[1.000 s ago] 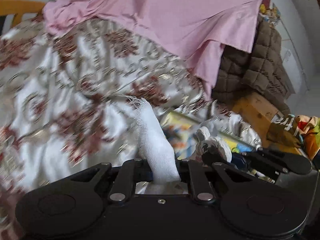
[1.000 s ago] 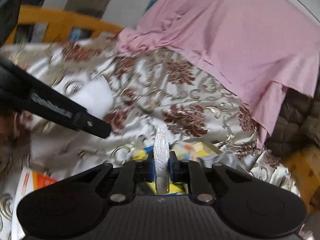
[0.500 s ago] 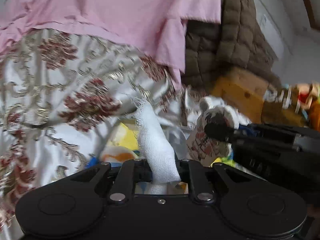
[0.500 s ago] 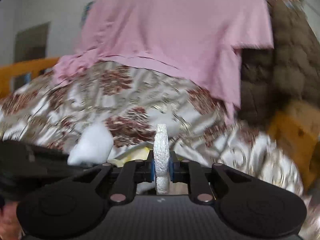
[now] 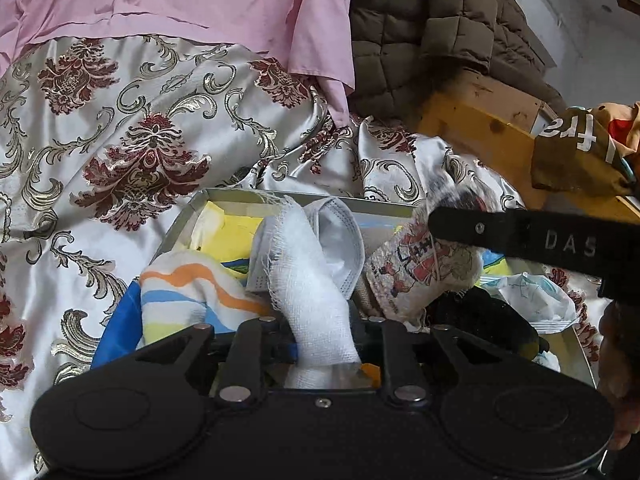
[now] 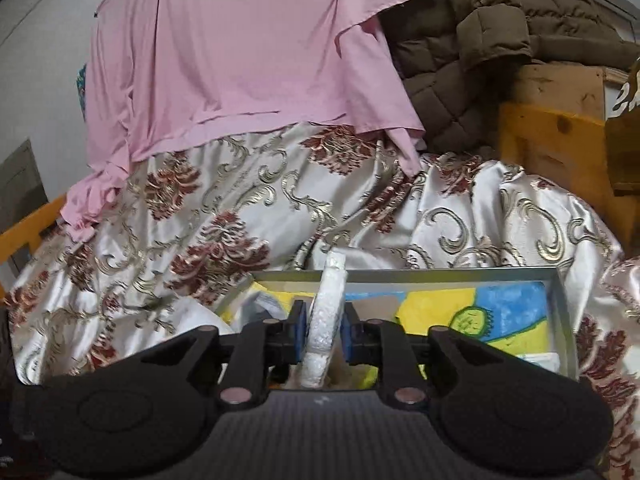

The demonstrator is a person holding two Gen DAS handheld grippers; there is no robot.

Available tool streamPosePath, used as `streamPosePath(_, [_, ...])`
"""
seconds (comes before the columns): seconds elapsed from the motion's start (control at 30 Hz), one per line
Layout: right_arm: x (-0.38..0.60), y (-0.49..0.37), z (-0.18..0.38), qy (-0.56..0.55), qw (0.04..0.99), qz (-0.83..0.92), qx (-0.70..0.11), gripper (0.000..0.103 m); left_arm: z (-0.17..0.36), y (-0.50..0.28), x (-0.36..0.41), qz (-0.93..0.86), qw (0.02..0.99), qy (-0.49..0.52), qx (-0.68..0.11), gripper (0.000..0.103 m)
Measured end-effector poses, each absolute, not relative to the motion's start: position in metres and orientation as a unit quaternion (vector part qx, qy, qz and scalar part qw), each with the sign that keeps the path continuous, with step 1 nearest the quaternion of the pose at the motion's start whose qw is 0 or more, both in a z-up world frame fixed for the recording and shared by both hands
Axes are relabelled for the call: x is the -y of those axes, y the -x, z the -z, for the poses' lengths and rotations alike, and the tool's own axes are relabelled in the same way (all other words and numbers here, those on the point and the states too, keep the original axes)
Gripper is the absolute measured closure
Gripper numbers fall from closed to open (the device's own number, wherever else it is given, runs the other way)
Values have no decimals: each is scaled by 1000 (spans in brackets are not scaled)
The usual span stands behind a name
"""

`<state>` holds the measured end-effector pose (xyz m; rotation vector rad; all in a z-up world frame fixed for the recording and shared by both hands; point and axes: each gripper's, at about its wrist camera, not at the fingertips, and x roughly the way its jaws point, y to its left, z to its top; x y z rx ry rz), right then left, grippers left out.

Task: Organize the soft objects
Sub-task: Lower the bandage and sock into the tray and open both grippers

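A: Left gripper [image 5: 322,354] body?
B: Matte black plastic. Two round discs at the base, angular linkage arms, four silver rivets, one small centre screw.

A: Right gripper [image 6: 323,334]?
B: Same black frame and silver rivets. Blue pads [image 6: 299,332] behind black fingertip blocks. Ribbed grey panel along the lower body.

A: Markings?
B: The right gripper's finger, seen from the left wrist, has raised letters "DAS" and one small screw.

A: Skin?
B: A strip of bare hand [image 5: 618,376] at the frame edge.

tray [image 5: 304,196] floor buried under cloths, bag [image 5: 576,152] lettering cut off — unreadable
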<state>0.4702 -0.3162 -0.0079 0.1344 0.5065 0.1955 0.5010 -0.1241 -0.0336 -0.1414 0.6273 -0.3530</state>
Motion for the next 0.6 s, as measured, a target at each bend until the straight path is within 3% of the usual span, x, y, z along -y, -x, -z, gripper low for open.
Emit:
streamPosePath(0.17, [317, -464, 12, -45, 963, -83, -252, 68, 30, -499, 127, 169, 935, 62, -306, 70])
streamPosePath(0.33, [316, -459, 12, -28, 964, -67, -255, 54, 27, -492, 126, 157, 942, 48, -293, 44])
streamPosePath(0.5, [315, -452, 9, -21, 965, -63, -255, 46, 24, -487, 124, 148, 944, 49, -290, 40])
streamPosePath(0.6, [315, -446, 4, -14, 967, -59, -249, 31, 22, -482, 123, 147, 946, 48, -286, 37])
